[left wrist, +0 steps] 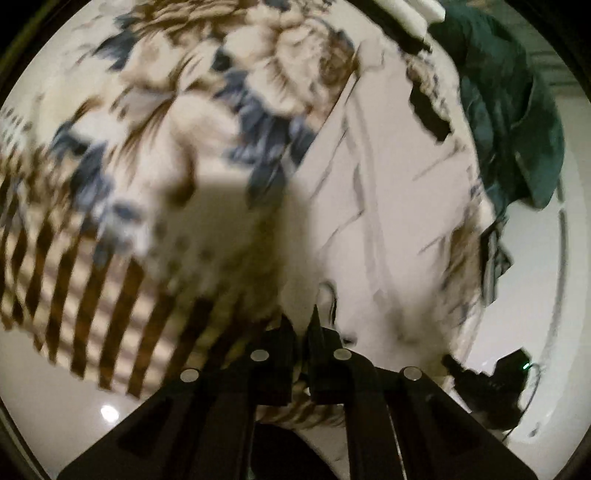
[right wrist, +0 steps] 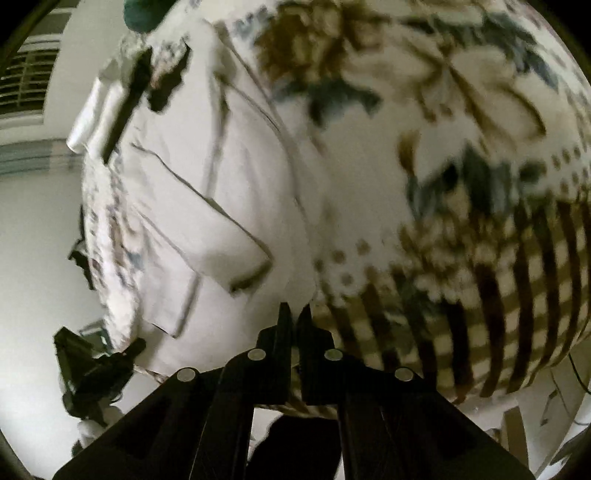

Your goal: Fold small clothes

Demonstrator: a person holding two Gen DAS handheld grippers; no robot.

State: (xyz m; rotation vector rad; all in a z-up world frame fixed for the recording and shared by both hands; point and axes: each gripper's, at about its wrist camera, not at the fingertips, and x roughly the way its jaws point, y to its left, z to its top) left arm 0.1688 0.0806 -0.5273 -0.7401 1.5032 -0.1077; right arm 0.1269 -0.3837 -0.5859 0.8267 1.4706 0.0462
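Observation:
A small white garment with brown stripes and a brown and blue flower print (left wrist: 155,155) fills the left wrist view, its plain white inside (left wrist: 376,192) turned up on the right. My left gripper (left wrist: 301,328) is shut on its striped hem. The same garment fills the right wrist view (right wrist: 424,166), white inside (right wrist: 207,221) on the left. My right gripper (right wrist: 295,321) is shut on its striped edge. The right gripper also shows in the left wrist view (left wrist: 491,384), and the left gripper in the right wrist view (right wrist: 96,369). Both views are blurred.
A dark green garment (left wrist: 509,110) lies at the far right of the left wrist view, and a bit of it shows at the top of the right wrist view (right wrist: 144,14). A white surface (left wrist: 532,288) lies under the cloth. A slatted window (right wrist: 29,81) is at the far left.

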